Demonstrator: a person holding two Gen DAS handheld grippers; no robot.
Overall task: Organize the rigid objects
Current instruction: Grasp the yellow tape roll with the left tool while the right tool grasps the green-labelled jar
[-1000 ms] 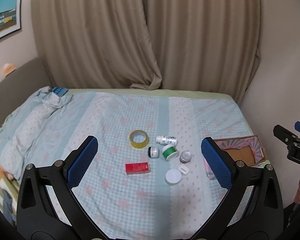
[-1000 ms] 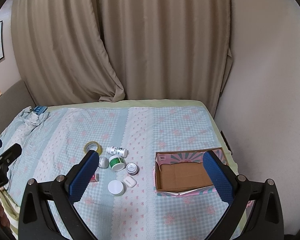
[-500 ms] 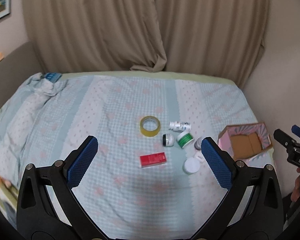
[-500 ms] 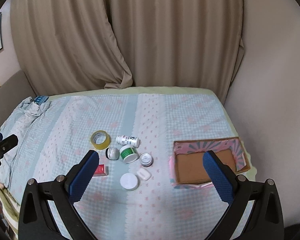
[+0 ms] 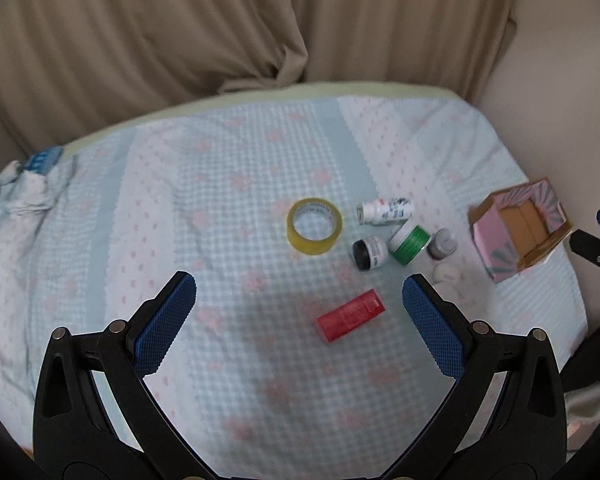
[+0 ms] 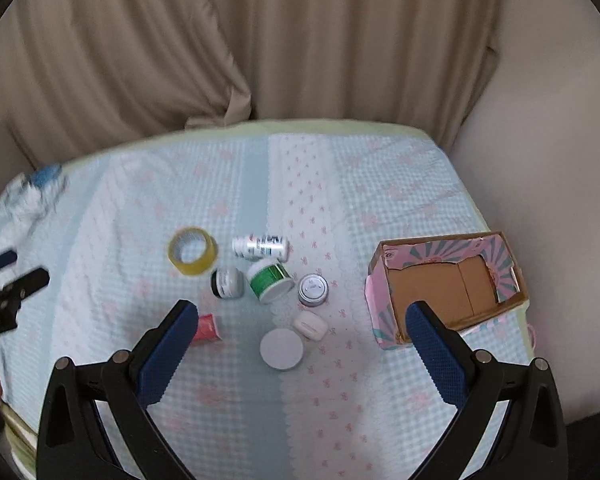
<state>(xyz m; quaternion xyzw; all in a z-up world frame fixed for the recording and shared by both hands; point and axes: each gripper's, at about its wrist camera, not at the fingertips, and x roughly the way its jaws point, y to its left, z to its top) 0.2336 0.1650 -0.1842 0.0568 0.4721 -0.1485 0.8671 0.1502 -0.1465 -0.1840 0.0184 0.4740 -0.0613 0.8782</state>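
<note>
Both grippers gape wide, empty — above the bed (image 6: 400, 208)
Tape (image 5: 314, 226), jars (image 6: 269, 280), red box (image 5: 350, 315) cluster; carton (image 6: 448, 292) apart, rightward.

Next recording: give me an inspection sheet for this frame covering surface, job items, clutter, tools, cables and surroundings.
Surface: bed under a light blue checked cover with pink bows.
Job's things: yellow tape roll, white bottle lying on its side, black-capped jar, green-labelled jar tipped over, silver-lidded jar, small white case, round white lid, red box; open cardboard box with nothing in it, to the right.
Clutter: bunched bedding at the far left corner.
Grippers: left tool open, holding nothing; right tool open, holding nothing.
Cables: nothing seen.
Surroundings: beige curtains, pale wall on the right.
</note>
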